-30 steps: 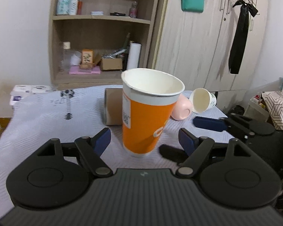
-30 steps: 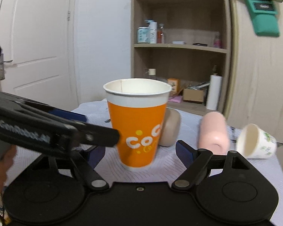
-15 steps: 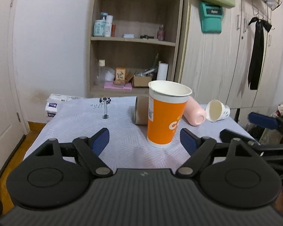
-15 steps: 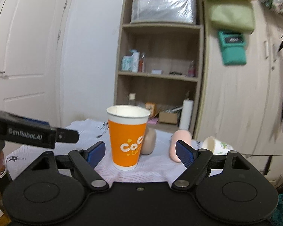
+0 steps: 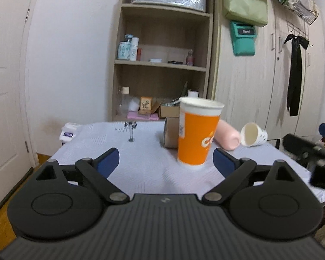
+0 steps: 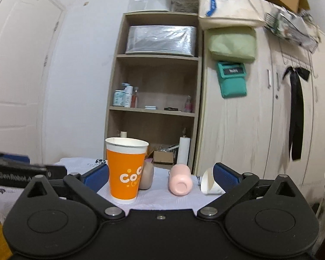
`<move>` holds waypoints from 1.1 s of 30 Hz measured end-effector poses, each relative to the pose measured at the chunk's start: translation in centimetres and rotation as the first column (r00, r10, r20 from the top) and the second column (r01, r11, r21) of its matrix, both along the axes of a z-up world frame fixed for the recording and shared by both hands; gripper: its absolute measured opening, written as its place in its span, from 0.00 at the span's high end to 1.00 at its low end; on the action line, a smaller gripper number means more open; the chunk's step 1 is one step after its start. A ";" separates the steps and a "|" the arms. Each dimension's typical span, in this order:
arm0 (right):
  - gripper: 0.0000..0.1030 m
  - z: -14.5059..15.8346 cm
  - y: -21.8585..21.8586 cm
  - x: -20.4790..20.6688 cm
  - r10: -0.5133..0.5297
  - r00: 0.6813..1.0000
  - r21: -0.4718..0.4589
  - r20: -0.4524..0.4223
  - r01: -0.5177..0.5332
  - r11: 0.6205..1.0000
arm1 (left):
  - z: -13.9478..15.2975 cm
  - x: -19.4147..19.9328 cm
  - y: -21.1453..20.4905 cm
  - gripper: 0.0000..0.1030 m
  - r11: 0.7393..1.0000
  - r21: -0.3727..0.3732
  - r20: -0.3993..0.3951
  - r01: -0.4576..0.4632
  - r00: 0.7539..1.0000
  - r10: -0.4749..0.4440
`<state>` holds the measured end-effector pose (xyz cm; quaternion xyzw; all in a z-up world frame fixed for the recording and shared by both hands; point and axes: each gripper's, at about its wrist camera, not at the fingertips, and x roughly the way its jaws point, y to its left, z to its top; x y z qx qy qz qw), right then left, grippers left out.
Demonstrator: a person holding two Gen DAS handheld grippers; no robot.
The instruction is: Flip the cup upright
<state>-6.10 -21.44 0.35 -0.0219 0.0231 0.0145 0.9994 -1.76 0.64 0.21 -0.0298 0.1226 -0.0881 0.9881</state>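
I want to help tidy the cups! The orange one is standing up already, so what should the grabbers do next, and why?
Probably move the right gripper, open and empty, toward the small white cup. The orange cup already stands upright, but the white cup lies on its side, nearest the right gripper's right finger. The pink cup and brown cup also lie tipped over.

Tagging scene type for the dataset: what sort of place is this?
Probably a lived-in home room: tall wooden open shelving unit holding bottles and boxes, pale wood wardrobe doors with a black ribbon hanging, and a cloth-covered table.
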 end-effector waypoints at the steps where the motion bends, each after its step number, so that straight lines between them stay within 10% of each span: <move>1: 0.00 -0.2 -0.2 0.1 0.005 1.000 0.022 -0.012 -0.005 1.000 | -0.3 0.1 0.2 0.08 1.000 -0.001 -0.002 -0.002 1.000 0.002; 33: 0.00 -1.3 -1.5 1.3 -0.030 0.995 0.124 -0.091 0.041 0.991 | -0.7 0.0 0.2 0.00 1.000 -0.001 -0.030 -0.010 1.000 0.010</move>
